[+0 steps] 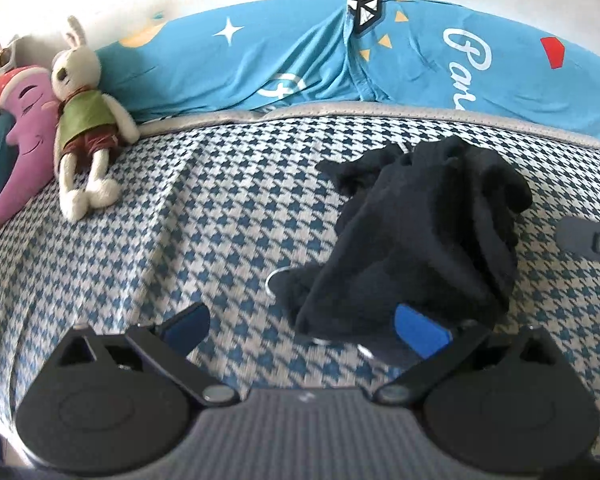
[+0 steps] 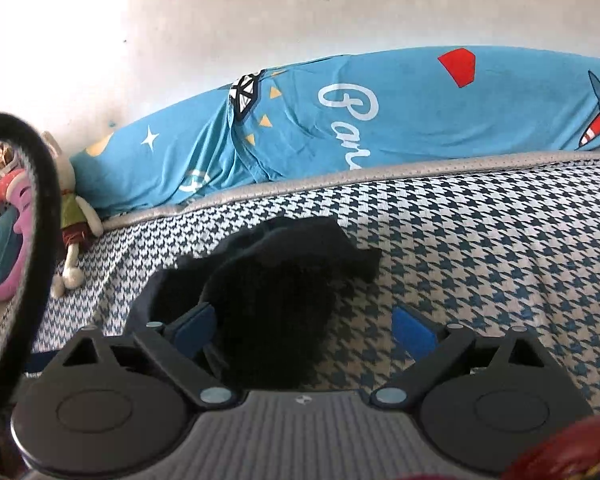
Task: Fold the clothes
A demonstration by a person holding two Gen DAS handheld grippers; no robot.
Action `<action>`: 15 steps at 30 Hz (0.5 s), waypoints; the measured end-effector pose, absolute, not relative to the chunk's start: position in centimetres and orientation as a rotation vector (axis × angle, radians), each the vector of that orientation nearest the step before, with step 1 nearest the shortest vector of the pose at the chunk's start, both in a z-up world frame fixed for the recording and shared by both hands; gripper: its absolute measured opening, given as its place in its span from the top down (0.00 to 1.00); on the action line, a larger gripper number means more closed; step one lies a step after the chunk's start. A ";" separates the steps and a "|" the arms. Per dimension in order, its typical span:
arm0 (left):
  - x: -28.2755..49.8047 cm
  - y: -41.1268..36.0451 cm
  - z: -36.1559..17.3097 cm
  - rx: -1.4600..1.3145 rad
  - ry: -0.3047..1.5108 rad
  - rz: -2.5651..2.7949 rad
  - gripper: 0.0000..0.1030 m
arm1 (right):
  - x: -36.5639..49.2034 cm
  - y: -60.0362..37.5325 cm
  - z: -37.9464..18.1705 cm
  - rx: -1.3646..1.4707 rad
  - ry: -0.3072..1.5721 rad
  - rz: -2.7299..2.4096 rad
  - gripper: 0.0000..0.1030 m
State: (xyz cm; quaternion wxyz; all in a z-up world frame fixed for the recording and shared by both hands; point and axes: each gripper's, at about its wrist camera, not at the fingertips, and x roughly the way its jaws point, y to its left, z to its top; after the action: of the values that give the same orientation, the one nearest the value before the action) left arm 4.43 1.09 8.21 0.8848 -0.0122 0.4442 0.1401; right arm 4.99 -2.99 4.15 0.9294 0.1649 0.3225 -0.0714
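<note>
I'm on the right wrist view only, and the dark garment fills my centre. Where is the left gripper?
Observer: The left gripper is open at the dark garment's near end. One blue pad overlaps the hem, the other is over bare houndstooth cover. Nothing is clamped.
Operator: Anything lying beside the garment on that side?
Observer: Yes, a small metal ring shows at its near-left edge. I cannot tell whether it is attached.

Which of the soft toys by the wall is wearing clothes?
The white rabbit, in a green top and dark red shorts. The purple moon-shaped plush beside it has only a sleepy face and a red spotted cap.
</note>
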 end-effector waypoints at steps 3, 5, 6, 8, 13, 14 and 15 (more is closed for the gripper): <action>5.2 1.2 7.8 -0.016 0.918 0.276 0.00 | 5.9 -3.2 4.0 0.364 0.667 -0.147 0.07; 5.6 1.3 7.5 -0.024 0.916 0.274 0.00 | 6.5 -3.2 4.0 0.363 0.669 -0.150 0.07; 5.7 1.4 7.4 -0.028 0.915 0.274 0.00 | 6.7 -3.1 4.0 0.358 0.669 -0.153 0.07; 5.8 1.6 7.1 -0.030 0.918 0.282 0.00 | 7.2 -3.1 3.8 0.344 0.670 -0.163 0.07; 6.2 2.0 7.1 -0.079 0.934 0.279 0.00 | 7.7 -3.4 3.5 0.357 0.682 -0.177 0.07; 6.2 2.2 7.1 -0.091 0.939 0.276 0.00 | 7.7 -3.3 3.4 0.356 0.683 -0.175 0.07; 6.3 2.3 7.0 -0.104 0.945 0.272 0.00 | 7.7 -3.3 3.4 0.354 0.684 -0.174 0.07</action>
State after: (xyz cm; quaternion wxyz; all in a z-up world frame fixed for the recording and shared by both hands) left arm 6.27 2.29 7.03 0.8803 -0.0497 0.4534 0.1307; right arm 7.75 -3.28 3.41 0.9231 0.1725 0.3331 -0.0846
